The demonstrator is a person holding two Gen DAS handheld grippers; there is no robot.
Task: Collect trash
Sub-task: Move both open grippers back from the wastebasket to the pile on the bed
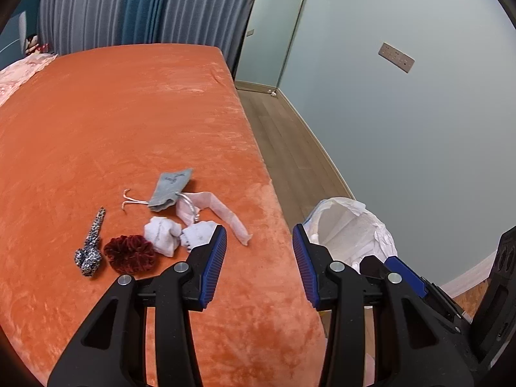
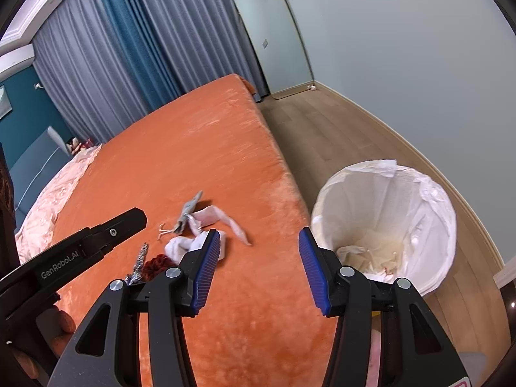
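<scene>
Partly hidden behind the left gripper (image 1: 259,235), crumpled white tissues (image 1: 163,235) lie on the plush orange bedspread (image 1: 129,113), at nine o'clock from the white-lined bin (image 2: 387,213). Both the left and the right gripper (image 2: 259,240) gape half-wide, holding nothing.

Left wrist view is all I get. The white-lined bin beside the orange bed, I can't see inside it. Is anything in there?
Observer: Yes. The right wrist view looks into the white-lined round bin; crumpled pale scraps lie at the bottom.
Operator: Is your right gripper holding something?
Observer: No. The right gripper is open, nothing between its blue pads.
Operator: Does it see the left gripper?
Observer: Yes, the left gripper shows there from the side, a black finger reaching over the orange bed.
</scene>
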